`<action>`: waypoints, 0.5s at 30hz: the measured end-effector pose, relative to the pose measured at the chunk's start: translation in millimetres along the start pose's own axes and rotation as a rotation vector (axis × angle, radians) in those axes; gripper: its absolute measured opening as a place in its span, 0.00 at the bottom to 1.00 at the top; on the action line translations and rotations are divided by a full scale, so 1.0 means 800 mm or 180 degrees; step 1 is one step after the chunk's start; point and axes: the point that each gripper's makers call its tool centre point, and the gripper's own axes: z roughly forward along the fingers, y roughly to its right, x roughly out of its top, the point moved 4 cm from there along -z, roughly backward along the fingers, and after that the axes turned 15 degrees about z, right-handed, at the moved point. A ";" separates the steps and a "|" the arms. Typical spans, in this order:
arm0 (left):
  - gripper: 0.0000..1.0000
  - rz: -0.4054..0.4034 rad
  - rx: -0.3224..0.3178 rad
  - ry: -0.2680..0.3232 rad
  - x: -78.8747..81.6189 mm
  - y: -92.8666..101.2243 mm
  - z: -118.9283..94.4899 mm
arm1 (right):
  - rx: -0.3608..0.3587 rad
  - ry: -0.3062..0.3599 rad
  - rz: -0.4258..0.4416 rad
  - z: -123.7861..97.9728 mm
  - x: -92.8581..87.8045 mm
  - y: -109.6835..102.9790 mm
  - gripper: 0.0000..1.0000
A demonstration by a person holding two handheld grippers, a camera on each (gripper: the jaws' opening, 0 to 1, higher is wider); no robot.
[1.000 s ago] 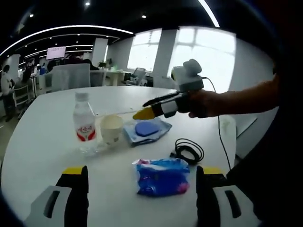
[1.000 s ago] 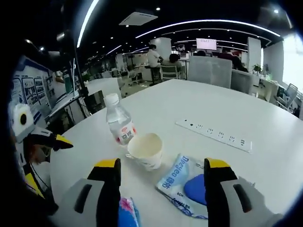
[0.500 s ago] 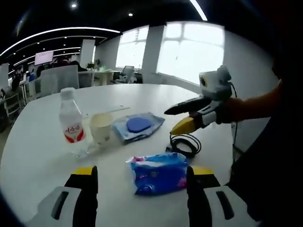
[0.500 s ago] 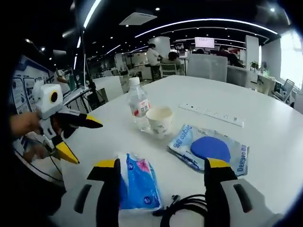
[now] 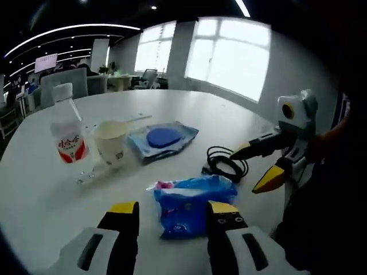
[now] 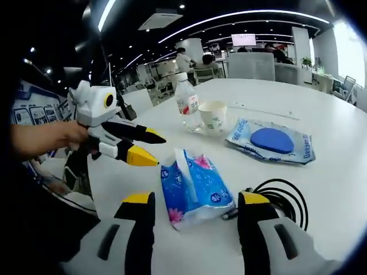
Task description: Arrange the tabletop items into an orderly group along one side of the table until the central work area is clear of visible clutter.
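Nearby, bottle, cup, blue pouch, cable, tissue pack, both grippers' fingers apart.

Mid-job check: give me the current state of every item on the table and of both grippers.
water bottle: upright, capped
paper cup: upright, open-topped
tissue pack: lying flat, ungripped
wipe packet: lying flat
black cable: coiled
left gripper: open, empty
right gripper: open, empty

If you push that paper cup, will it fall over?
Probably, if pushed high up. The paper cup stands upright and looks empty, so it is likely very light. It sits close beside the water bottle, so it might bump that. Squeezed hard, its thin wall would likely crumple.
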 end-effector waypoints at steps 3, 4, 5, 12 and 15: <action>0.36 -0.0031 0.0018 -0.0095 -0.013 -0.011 0.008 | -0.0034 -0.0075 0.0122 0.002 -0.014 -0.004 0.46; 0.33 -0.0061 0.0018 -0.0135 -0.016 -0.012 0.010 | -0.0050 -0.0066 0.0123 0.003 -0.016 -0.004 0.44; 0.31 -0.0094 0.0019 -0.0192 -0.021 -0.013 0.013 | -0.0088 -0.0064 0.0157 0.005 -0.019 -0.003 0.42; 0.18 -0.0226 0.0038 -0.0242 -0.028 -0.019 0.025 | -0.0151 -0.0148 0.0273 0.023 -0.032 -0.010 0.35; 0.16 -0.0212 -0.0002 -0.0301 -0.028 -0.014 0.028 | -0.0177 -0.0196 0.0261 0.028 -0.036 -0.012 0.32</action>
